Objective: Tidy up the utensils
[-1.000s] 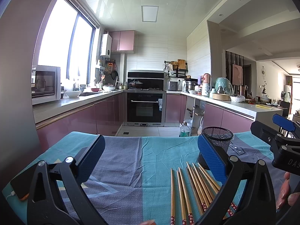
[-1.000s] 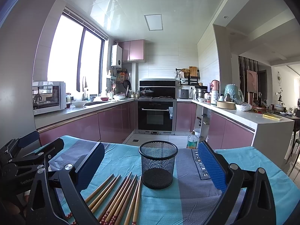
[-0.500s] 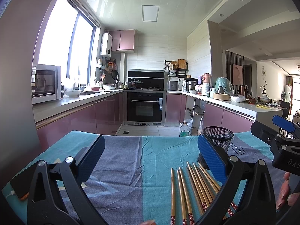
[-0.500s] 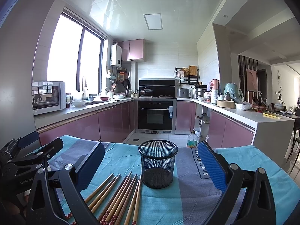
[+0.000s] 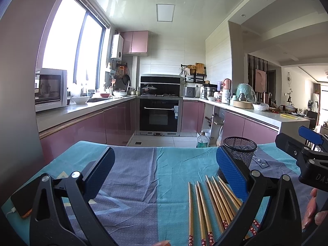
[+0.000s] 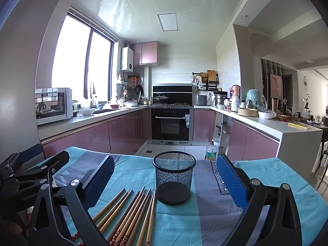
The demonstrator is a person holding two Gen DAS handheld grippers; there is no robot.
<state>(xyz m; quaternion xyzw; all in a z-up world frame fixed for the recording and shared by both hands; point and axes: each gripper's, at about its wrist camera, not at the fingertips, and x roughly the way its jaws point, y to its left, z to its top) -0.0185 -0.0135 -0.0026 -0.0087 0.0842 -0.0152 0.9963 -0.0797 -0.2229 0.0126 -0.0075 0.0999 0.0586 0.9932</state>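
Several wooden chopsticks [image 6: 131, 213] with red patterned ends lie side by side on a blue and grey tablecloth [image 6: 205, 225]. A black mesh cup [image 6: 173, 177] stands upright and empty just beyond them. My right gripper [image 6: 164, 182] is open and empty, held above the cloth with the cup between its fingers' lines of sight. My left gripper [image 5: 163, 174] is open and empty, to the left of the chopsticks [image 5: 213, 207]. The cup [image 5: 239, 153] shows partly behind its right finger. Each gripper shows at the edge of the other's view.
A phone [image 5: 20, 205] with a cable lies on the cloth at the near left. Beyond the table's far edge are the kitchen floor, pink cabinets, an oven [image 6: 171, 123] and a plastic bottle [image 6: 210, 152] on the floor.
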